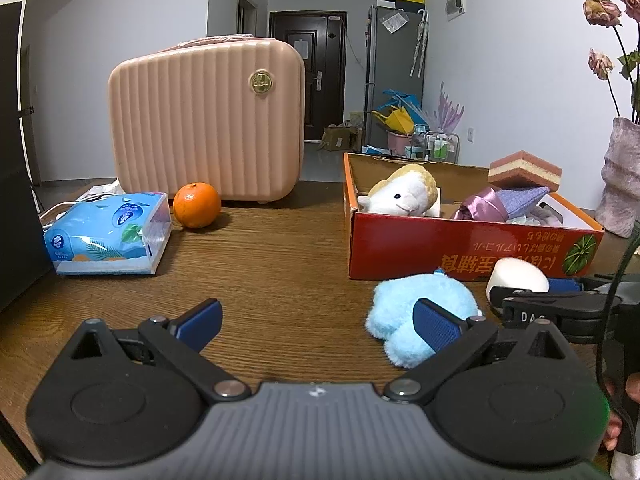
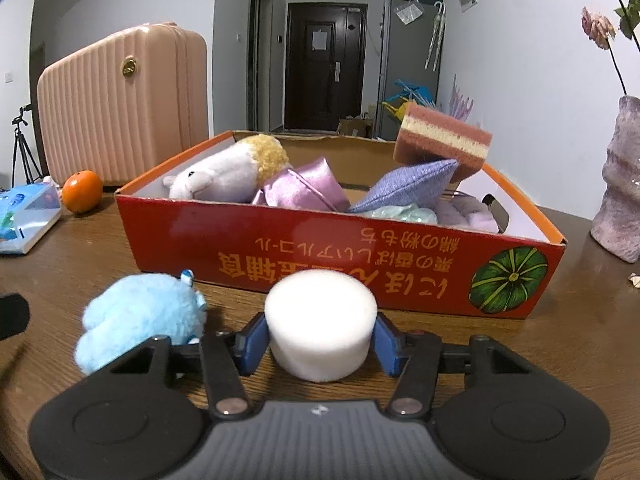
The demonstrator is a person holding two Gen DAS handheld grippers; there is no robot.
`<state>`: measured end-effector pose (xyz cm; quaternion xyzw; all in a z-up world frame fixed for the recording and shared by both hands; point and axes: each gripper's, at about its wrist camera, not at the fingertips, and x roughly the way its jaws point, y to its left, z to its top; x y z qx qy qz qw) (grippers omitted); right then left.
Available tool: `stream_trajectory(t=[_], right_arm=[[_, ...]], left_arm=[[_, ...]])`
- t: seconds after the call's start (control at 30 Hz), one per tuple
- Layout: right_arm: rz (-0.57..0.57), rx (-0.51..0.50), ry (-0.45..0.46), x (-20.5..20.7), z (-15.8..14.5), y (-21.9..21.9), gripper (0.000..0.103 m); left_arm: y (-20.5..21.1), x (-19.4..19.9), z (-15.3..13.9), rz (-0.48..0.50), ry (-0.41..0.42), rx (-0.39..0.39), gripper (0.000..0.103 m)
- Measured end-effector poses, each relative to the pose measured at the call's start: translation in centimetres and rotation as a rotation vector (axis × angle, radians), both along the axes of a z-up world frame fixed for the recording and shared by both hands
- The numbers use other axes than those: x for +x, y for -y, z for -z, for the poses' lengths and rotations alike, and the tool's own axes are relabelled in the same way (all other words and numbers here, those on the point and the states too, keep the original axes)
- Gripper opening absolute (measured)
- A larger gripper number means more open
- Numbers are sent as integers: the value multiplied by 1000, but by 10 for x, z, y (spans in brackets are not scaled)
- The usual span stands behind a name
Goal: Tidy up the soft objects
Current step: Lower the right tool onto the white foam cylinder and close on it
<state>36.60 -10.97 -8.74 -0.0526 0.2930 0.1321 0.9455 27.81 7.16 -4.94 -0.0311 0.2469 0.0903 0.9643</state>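
Right hand-held gripper (image 2: 321,340) pinching white sponge (image 2: 321,322) on surface (image 2: 80,264) | left hand-held gripper (image 1: 316,322) gaping, empty | blue plush (image 1: 416,316) lying before box (image 2: 320,256)

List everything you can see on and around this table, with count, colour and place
Cardboard box: one, red-orange, table right.
Sheep plush: one, white, yellow wool, in box.
Satin pouch: one, lilac, in box.
Fabric pouch: one, purple, in box.
Layered sponge: one, pink-cream, on box's far corner.
Blue plush: one, light blue, before box.
Foam cylinder: one, white, before box.
Orange: one, by suitcase.
Tissue pack: one, blue, table left.
Suitcase: one, pink, behind.
Vase: one, mauve, far right.
Left tool: open, empty.
Right tool: shut on foam cylinder.
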Motion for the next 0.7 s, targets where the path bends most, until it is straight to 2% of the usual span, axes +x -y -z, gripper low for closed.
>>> stream_trajectory(t=[0.37, 0.7], right_arm=[[9, 59, 94, -28, -16, 17, 52], [54, 96, 138, -53, -22, 57, 52]], left_arm=[[-5, -1, 2, -4, -9, -19, 103], [-4, -2, 3, 8, -9, -26, 103]])
